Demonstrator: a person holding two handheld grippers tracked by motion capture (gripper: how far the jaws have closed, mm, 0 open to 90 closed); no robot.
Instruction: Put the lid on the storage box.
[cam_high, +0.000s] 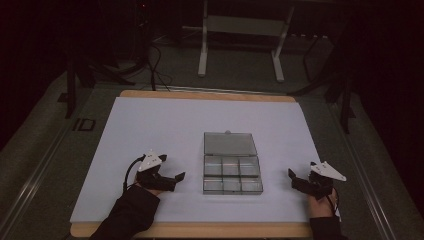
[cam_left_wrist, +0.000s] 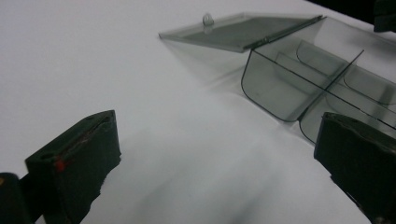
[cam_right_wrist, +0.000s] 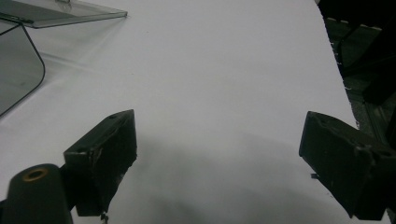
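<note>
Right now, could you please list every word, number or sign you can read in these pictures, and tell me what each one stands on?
"ID": pale letters on the dark table frame, just left of the white sheet; dim, so the reading is tentative.
Small dark marks on the grey plate of the left gripper and of the right gripper: too small to read.
The clear compartment box bears no readable text.

- The left gripper sits low at the near left, jaws spread wide with nothing between them, tips aimed toward the person's right.
- Its grey three-cornered plate lies on top, and its cable loops behind it.
- A dark sleeve runs back from it.
- The right gripper mirrors it at the near right, jaws wide apart, holding nothing.
- The right hand grips it from behind.
</note>
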